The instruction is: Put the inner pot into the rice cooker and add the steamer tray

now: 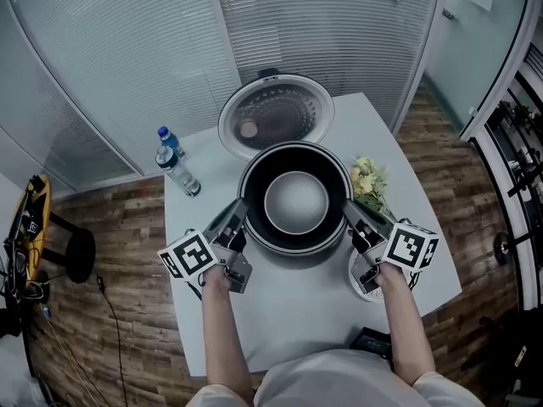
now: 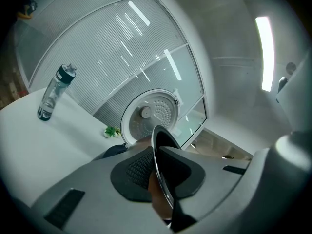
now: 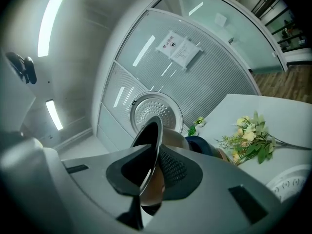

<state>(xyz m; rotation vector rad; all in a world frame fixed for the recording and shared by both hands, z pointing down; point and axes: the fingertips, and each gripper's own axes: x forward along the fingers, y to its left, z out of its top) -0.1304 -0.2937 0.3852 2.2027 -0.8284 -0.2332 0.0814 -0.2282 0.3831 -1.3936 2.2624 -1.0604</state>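
The inner pot (image 1: pixel 295 200), dark-rimmed with a grey inside, hangs level over the open rice cooker (image 1: pixel 297 250), whose lid (image 1: pixel 276 117) stands up behind it. My left gripper (image 1: pixel 240 212) is shut on the pot's left rim and my right gripper (image 1: pixel 349 212) on its right rim. In the left gripper view the thin metal rim (image 2: pixel 164 182) runs between the left gripper's (image 2: pixel 158 165) pads. The right gripper view shows the rim (image 3: pixel 149 152) pinched the same way by the right gripper (image 3: pixel 153 167). The white steamer tray (image 1: pixel 360 281) lies on the table under my right hand, also in the right gripper view as the tray (image 3: pixel 292 184).
A water bottle (image 1: pixel 176 166) stands at the white table's (image 1: pixel 305 320) left rear. A small bunch of flowers (image 1: pixel 369 181) lies right of the cooker. Glass partition walls close off the back. A dark object (image 1: pixel 371 341) sits at the table's near edge.
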